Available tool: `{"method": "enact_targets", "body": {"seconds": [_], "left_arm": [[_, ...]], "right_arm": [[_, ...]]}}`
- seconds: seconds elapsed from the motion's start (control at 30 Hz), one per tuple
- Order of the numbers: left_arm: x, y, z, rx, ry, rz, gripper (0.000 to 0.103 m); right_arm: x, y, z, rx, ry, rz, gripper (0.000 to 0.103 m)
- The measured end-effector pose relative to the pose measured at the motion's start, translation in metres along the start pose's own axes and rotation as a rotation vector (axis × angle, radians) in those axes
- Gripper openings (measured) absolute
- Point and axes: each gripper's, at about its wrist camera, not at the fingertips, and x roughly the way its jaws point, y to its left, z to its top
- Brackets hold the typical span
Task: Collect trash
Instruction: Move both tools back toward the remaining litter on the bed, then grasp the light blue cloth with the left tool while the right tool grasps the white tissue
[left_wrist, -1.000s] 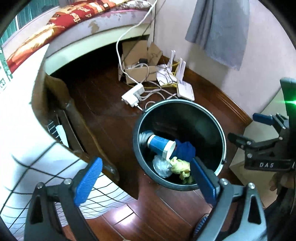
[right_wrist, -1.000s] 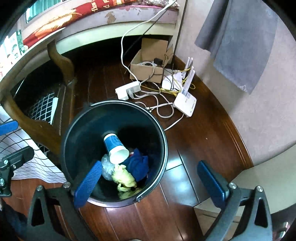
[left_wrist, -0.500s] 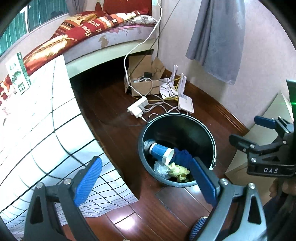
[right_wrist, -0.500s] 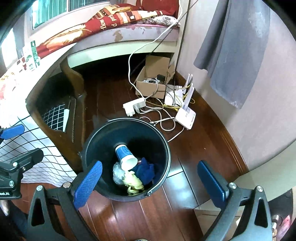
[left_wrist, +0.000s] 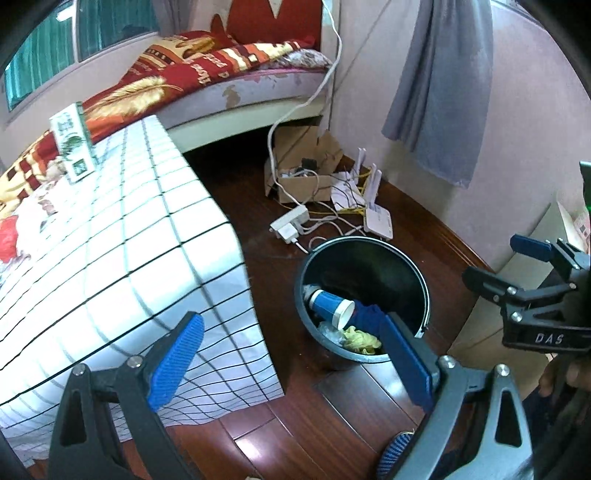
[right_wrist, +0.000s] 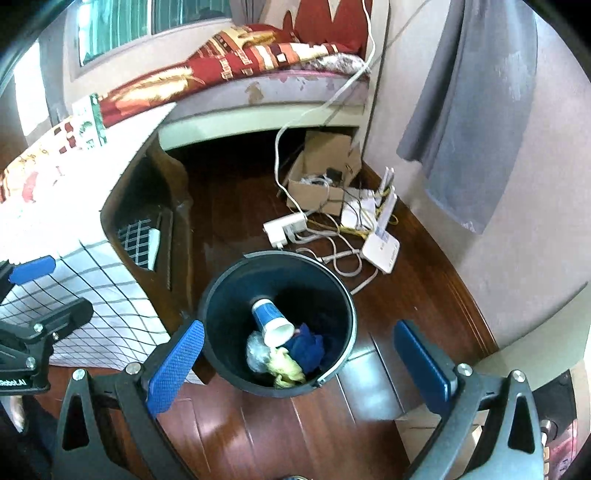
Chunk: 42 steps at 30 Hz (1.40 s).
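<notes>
A black round bin (left_wrist: 413, 266) (right_wrist: 221, 295) stands on the dark wooden floor. Inside lie a blue paper cup (left_wrist: 330, 303) (right_wrist: 271, 321), a dark blue cloth (left_wrist: 367, 315) (right_wrist: 304, 347), a yellow crumpled piece (left_wrist: 360, 338) (right_wrist: 286, 367) and clear plastic wrap (right_wrist: 256, 352). My left gripper (left_wrist: 291, 363) is open and empty, high above the floor between the table edge and the bin. My right gripper (right_wrist: 299, 365) is open and empty above the bin's near rim; it also shows at the right of the left wrist view (left_wrist: 517, 269).
A table with a white checked cloth (left_wrist: 122, 266) stands left of the bin. A cardboard box (right_wrist: 325, 173), power strip (right_wrist: 284, 225), white routers (right_wrist: 382, 247) and loose cables lie by the wall. A bed (right_wrist: 236, 74) runs along the back; a grey cloth (right_wrist: 469, 122) hangs right.
Both grippers have risen and pulled back from the bin, which now looks smaller and farther. The table top has come into the left wrist view. Both stay open; the bin's contents have not moved.
</notes>
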Motion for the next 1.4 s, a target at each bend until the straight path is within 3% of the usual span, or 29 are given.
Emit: {"method": "enact_targets", "body": {"seconds": [0.17,0.37,0.57,0.9,1.03,1.2,1.4], "left_arm": [[-0.024,0.022,-0.004,-0.034,-0.034,0.026,0.097],[-0.059,0.078,-0.011,-0.154,-0.112,0.104,0.097],[-0.083,0.148,-0.03,-0.266,-0.15,0.215,0.096],[-0.116,0.268,-0.08,-0.505,-0.156,0.411,0.096],[-0.117,0.3,-0.085,-0.551,-0.163,0.445,0.095],[-0.107,0.334,-0.076,-0.567,-0.162,0.458,0.093],[-0.075,0.369,-0.052,-0.56,-0.134,0.438,0.089]], "right_arm": [[-0.022,0.026,0.015,-0.041,-0.09,0.001,0.103],[-0.036,0.072,0.041,-0.053,-0.159,0.116,0.103],[-0.033,0.143,0.066,-0.12,-0.143,0.247,0.103],[-0.028,0.281,0.096,-0.319,-0.189,0.379,0.103],[-0.021,0.328,0.109,-0.375,-0.188,0.424,0.092],[0.004,0.378,0.129,-0.418,-0.176,0.452,0.091],[0.051,0.427,0.159,-0.439,-0.118,0.468,0.081]]}}
